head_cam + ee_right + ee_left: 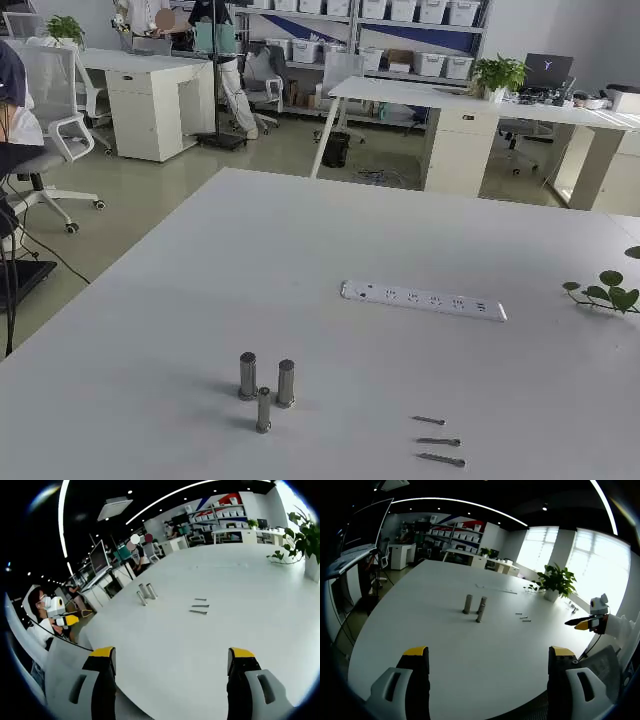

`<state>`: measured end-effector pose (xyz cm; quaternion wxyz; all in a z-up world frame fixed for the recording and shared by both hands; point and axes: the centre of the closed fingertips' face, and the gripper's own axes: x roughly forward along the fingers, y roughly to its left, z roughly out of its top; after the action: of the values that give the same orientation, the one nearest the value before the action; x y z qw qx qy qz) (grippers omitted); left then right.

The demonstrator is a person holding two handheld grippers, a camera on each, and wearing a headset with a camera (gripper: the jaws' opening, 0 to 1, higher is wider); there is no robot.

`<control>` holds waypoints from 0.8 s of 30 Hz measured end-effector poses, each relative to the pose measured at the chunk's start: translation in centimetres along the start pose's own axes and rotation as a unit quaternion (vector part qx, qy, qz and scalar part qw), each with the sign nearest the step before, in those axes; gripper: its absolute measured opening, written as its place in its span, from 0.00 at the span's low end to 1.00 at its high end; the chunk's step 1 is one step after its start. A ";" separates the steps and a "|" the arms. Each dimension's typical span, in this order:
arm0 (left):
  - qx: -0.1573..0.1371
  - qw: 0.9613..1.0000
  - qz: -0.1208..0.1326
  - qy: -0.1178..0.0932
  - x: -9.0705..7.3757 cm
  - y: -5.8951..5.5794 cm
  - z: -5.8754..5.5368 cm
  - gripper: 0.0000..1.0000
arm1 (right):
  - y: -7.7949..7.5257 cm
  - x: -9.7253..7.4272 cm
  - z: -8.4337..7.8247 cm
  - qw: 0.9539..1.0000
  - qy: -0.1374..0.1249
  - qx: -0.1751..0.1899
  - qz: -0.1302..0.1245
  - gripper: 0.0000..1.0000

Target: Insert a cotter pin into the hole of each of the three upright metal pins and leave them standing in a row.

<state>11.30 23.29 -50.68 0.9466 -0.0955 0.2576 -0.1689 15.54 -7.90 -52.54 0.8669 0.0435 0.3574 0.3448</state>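
Observation:
Three upright metal pins (pixel 264 388) stand in a tight triangle on the white table (pixel 300 260), close to its front edge. To their right lie three cotter pins (pixel 438 441), one behind another. The left gripper view has the metal pins (pixel 476 608) and cotter pins (pixel 522 616) well ahead of my left gripper (pixel 490 655), which is open and empty at the table's edge. My right gripper (pixel 171 654) is also open and empty, far back from the metal pins (pixel 145 593) and cotter pins (pixel 199 606).
A white power strip (pixel 423 299) lies beyond the pins. Plant leaves (pixel 605 291) trail onto the table at the right, from a potted plant (pixel 554 582). Desks, chairs and shelves with boxes stand beyond the table. A person (pixel 40 612) sits at the left of the right gripper view.

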 end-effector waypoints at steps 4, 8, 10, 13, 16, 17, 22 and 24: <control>-0.011 1.000 0.009 -0.024 -0.2 0.2 0.8 0.99 | 0.1 0.1 0.2 1.000 0.008 -0.011 0.003 0.91; 0.016 0.999 0.028 0.004 -0.2 0.5 0.3 0.99 | 0.1 0.3 0.5 1.000 0.006 -0.013 0.006 0.90; 0.018 0.999 0.029 0.004 -0.2 0.6 0.4 0.99 | 0.4 0.4 0.8 1.000 0.001 -0.011 0.011 0.90; 0.010 1.000 0.023 0.002 -0.2 0.2 0.3 0.97 | 0.9 0.6 0.9 1.000 0.000 -0.013 0.015 0.90; 0.007 1.000 0.020 0.002 0.1 -0.1 -0.1 0.97 | 1.1 1.0 0.4 1.000 0.010 -0.018 0.020 0.90; 0.007 1.000 0.022 0.003 0.2 -0.1 -0.2 0.97 | 1.2 1.1 0.1 0.999 0.018 -0.019 0.024 0.90; 0.011 1.000 0.019 0.001 0.4 -0.2 0.2 0.99 | 1.7 1.3 0.1 0.999 0.024 -0.034 0.021 0.90; 0.014 1.000 0.016 0.000 0.5 -0.4 0.4 0.99 | 1.9 1.3 0.3 0.999 0.020 -0.034 0.022 0.90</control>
<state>11.78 22.81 -50.48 0.9502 -0.0782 0.2571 -0.1575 15.36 -5.61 -52.47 0.8526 0.0151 0.3620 0.3766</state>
